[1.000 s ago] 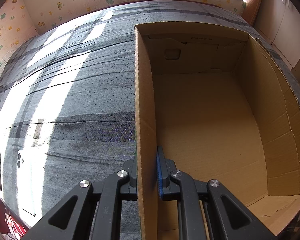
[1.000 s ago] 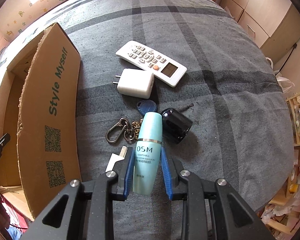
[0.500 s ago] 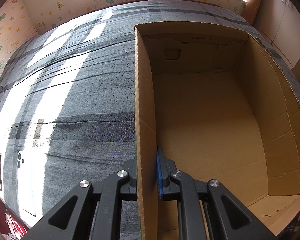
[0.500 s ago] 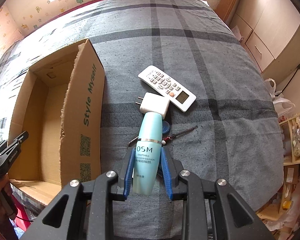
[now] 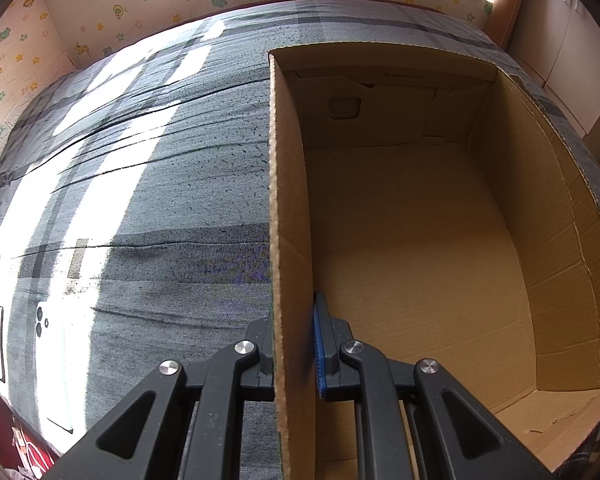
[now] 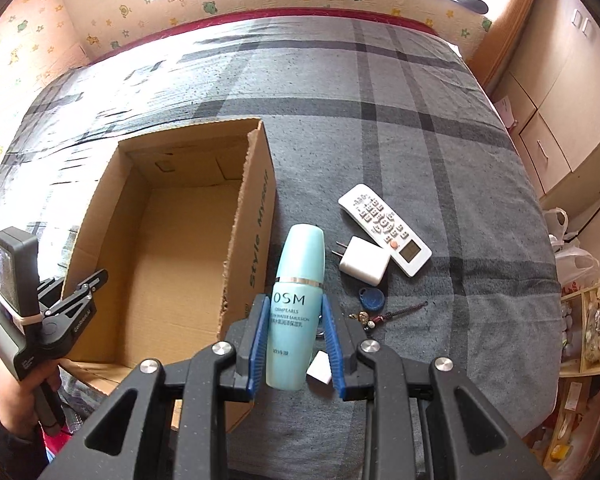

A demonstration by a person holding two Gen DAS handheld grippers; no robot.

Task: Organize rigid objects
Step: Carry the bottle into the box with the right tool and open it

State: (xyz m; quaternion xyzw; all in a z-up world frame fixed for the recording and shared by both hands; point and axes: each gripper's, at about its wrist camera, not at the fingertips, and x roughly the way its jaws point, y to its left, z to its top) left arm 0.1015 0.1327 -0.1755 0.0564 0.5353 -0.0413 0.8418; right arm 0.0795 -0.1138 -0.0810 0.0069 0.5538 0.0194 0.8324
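My right gripper (image 6: pixel 296 344) is shut on a light blue OSM lotion bottle (image 6: pixel 298 300), held high above the bed with its cap pointing away. An open cardboard box (image 6: pixel 256 224) lies left of the bottle, with nothing inside. My left gripper (image 5: pixel 294 344) is shut on the box's left wall (image 5: pixel 284 208), one blue pad inside the box. In the right wrist view that left gripper (image 6: pixel 88 280) shows at the box's near-left corner, held by a hand. On the bedspread to the right lie a white remote (image 6: pixel 384 228), a white charger plug (image 6: pixel 364 260) and a blue key fob with keys (image 6: pixel 372 298).
The grey plaid bedspread (image 6: pixel 440 152) covers the whole bed. A white phone (image 5: pixel 52 360) lies on it left of the box. Wooden cabinets (image 6: pixel 556 100) and a cluttered shelf (image 6: pixel 588 328) stand past the bed's right edge. A patterned wall border (image 6: pixel 260 0) runs behind.
My right gripper has risen with the bottle and swung left toward the box, so the box interior now shows. The left gripper and box have stayed still.
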